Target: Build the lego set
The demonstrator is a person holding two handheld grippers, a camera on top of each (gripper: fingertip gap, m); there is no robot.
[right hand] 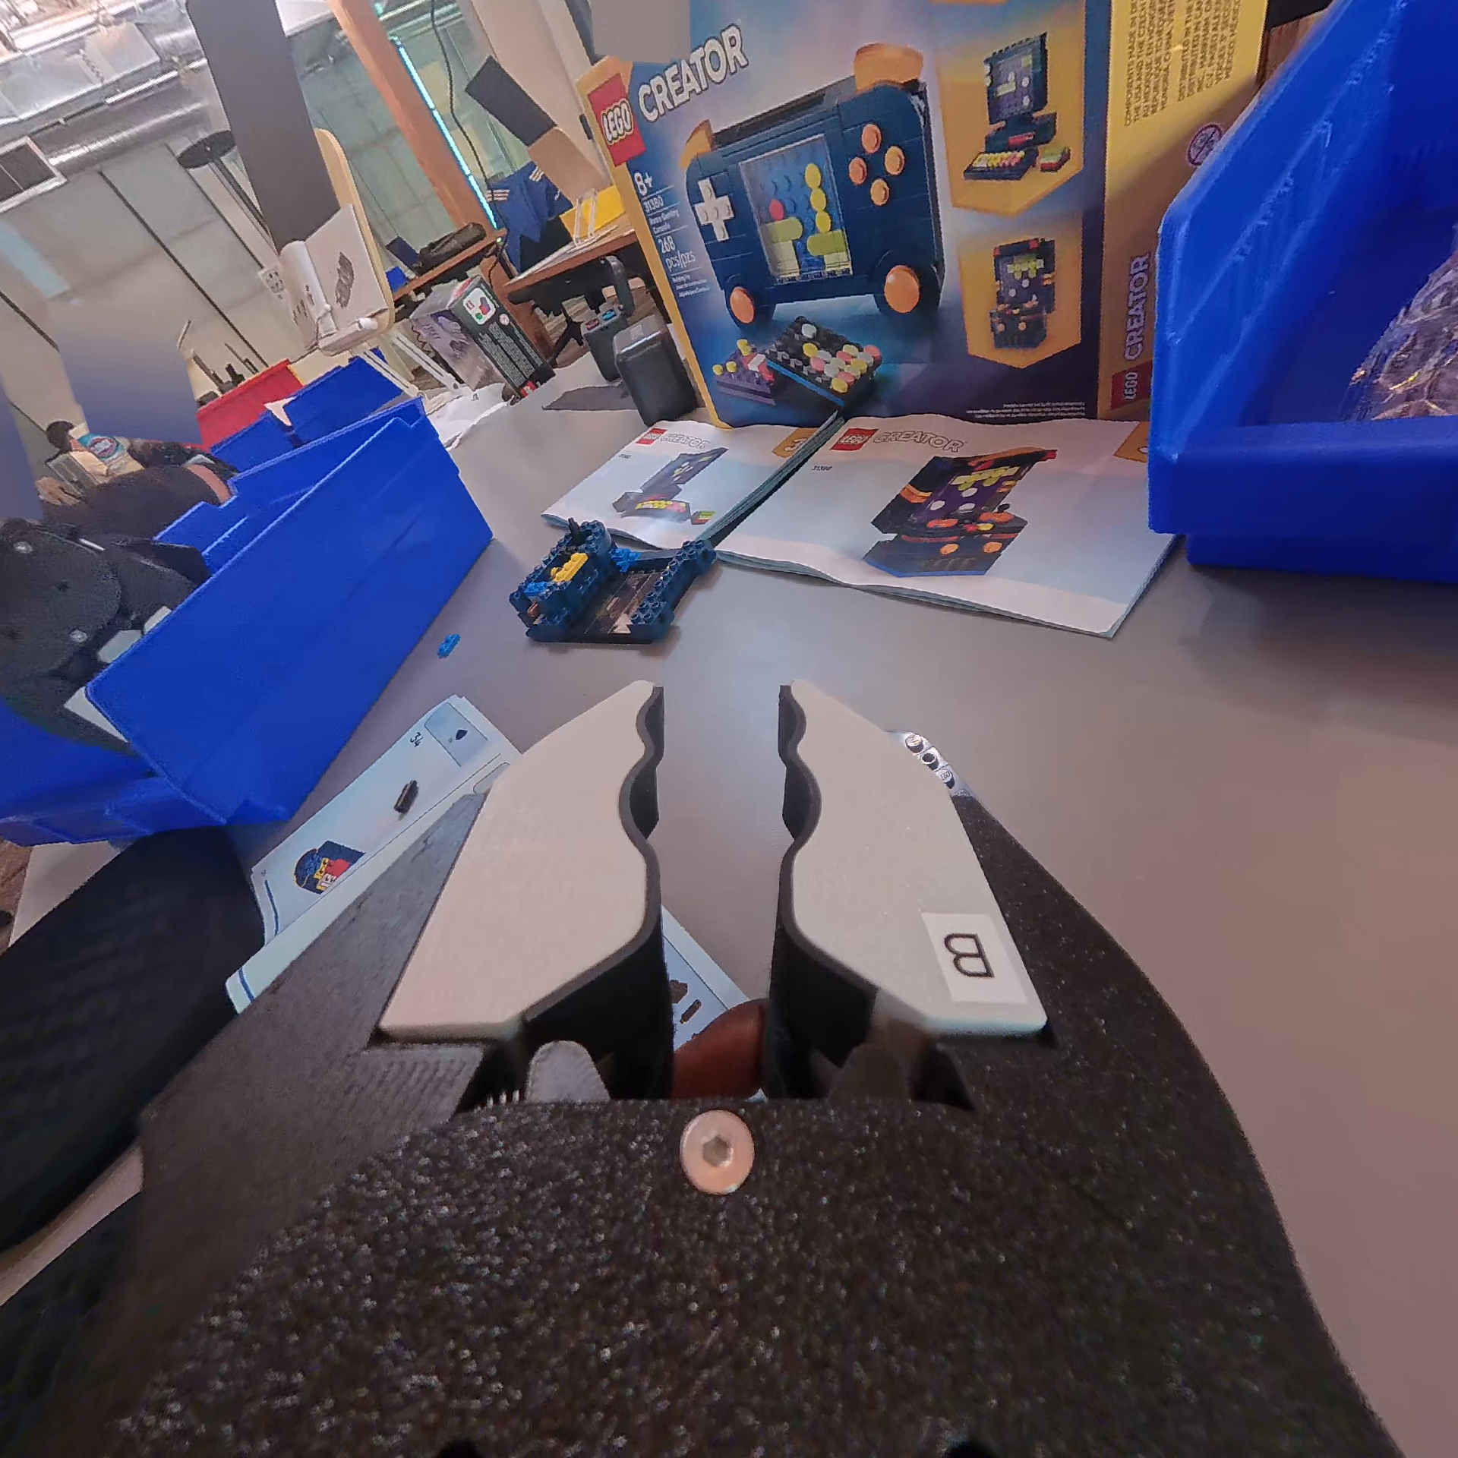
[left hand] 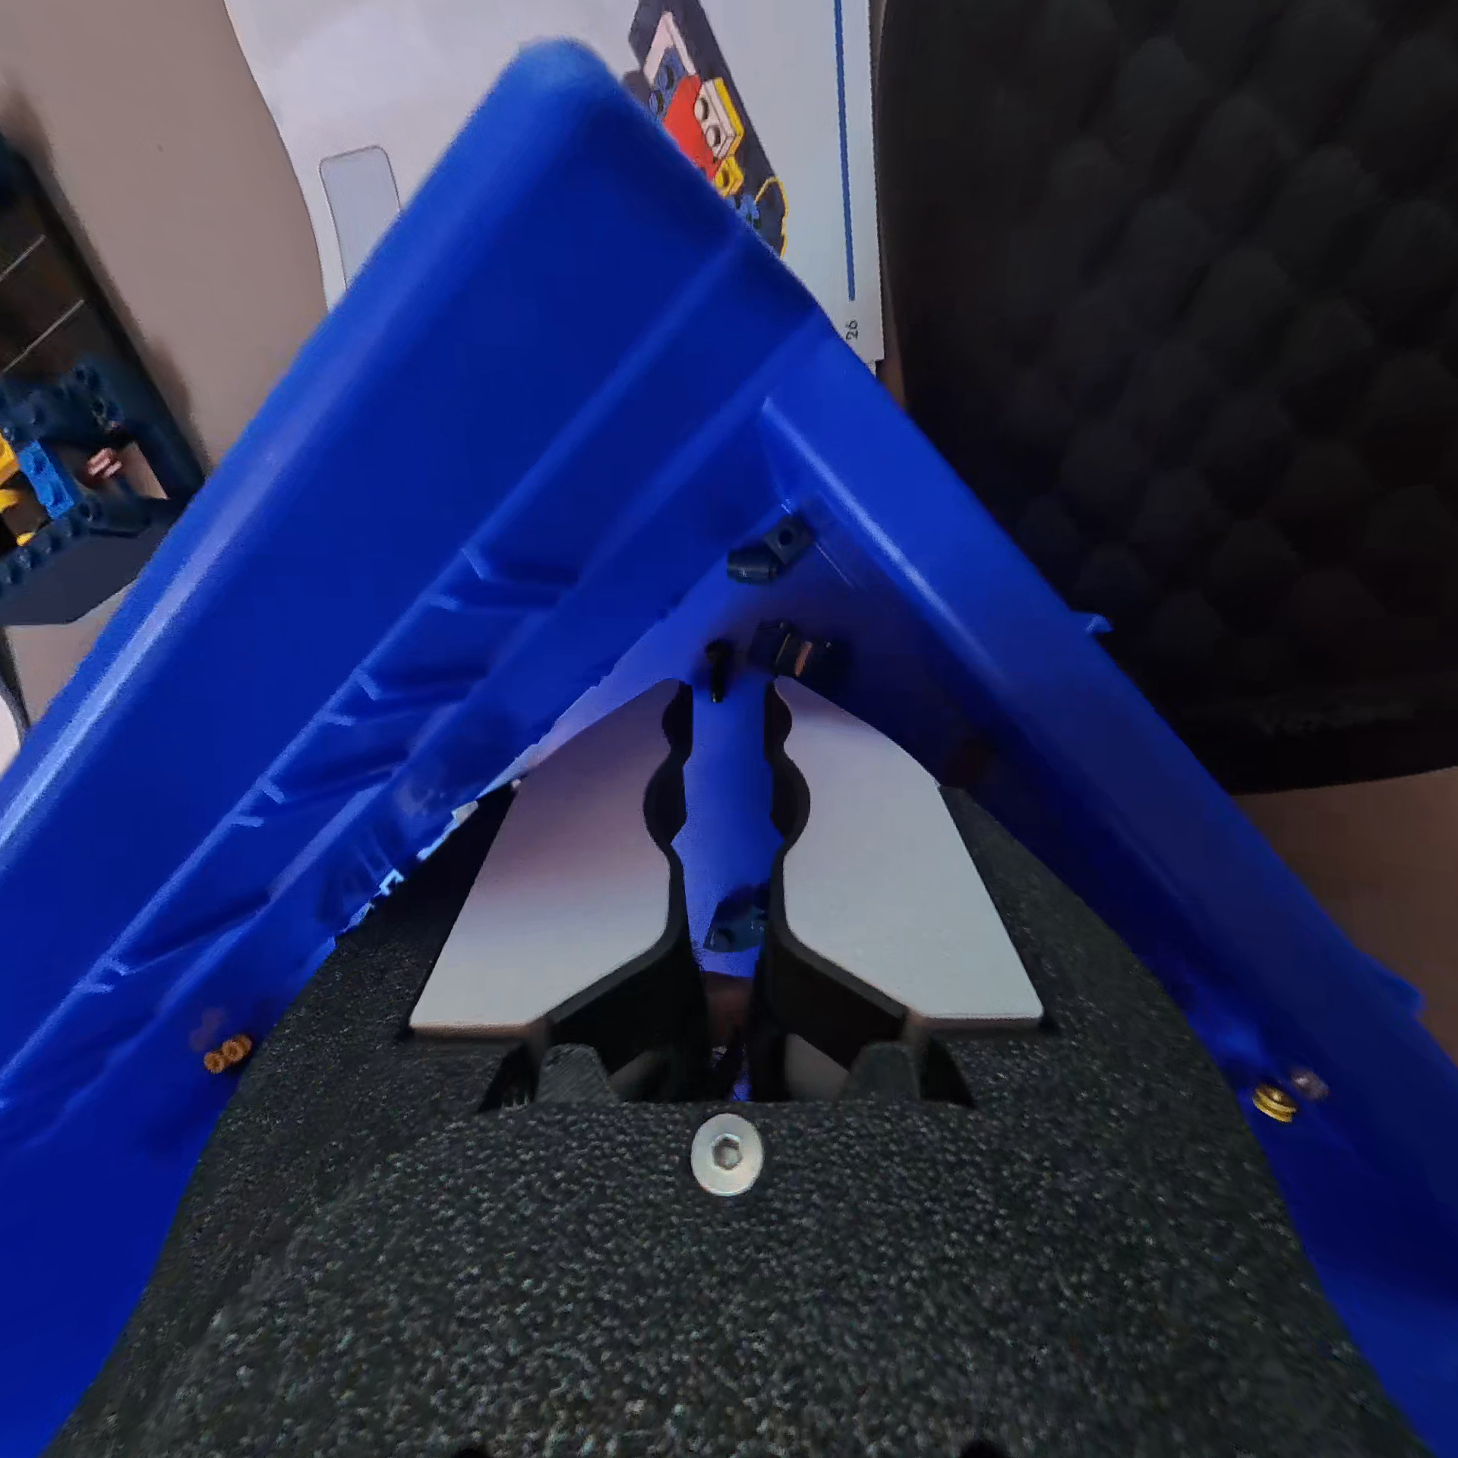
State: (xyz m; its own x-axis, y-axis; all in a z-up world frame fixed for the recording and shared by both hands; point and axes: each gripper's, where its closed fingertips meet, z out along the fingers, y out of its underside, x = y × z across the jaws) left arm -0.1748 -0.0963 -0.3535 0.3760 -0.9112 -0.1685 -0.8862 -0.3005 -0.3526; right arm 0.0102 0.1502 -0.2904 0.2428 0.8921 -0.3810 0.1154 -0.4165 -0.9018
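Our left gripper [left hand: 727, 694] reaches into a corner of a blue bin [left hand: 489, 410], its fingers [left hand: 584, 852] spread with a narrow gap that shows only the bin's blue floor; nothing is pinched. Just past the left fingertip lies a small black pin [left hand: 716, 659], apart from the pad as far as we can tell. Beside it, ahead of the right fingertip, sits a dark block [left hand: 793, 645], and deeper in the corner a dark blue connector [left hand: 769, 546]. Another dark blue piece [left hand: 738, 925] lies on the bin floor, seen through the gap nearer the gripper body. Small yellow pieces [left hand: 1274, 1100] rest along the bin's sides. Behind the bin we see an instruction sheet [left hand: 789, 118] and a dark garment [left hand: 1183, 355]. Our right gripper [right hand: 719, 694] hovers over the grey table [right hand: 1104, 749], fingers [right hand: 552, 852] held apart with bare tabletop between them, gripping nothing. Ahead of it stands a partly built brick model [right hand: 600, 588], touching an open booklet [right hand: 907, 521], with a toy box [right hand: 868, 197] upright behind. A tiny blue piece [right hand: 448, 644] lies near the model. A grey studded piece [right hand: 927, 761] peeks out just beside the right finger. Left of us are blue bins [right hand: 300, 600] and another sheet [right hand: 379, 813] carrying a small dark piece [right hand: 406, 795]; another blue bin [right hand: 1302, 355] stands at the far right.
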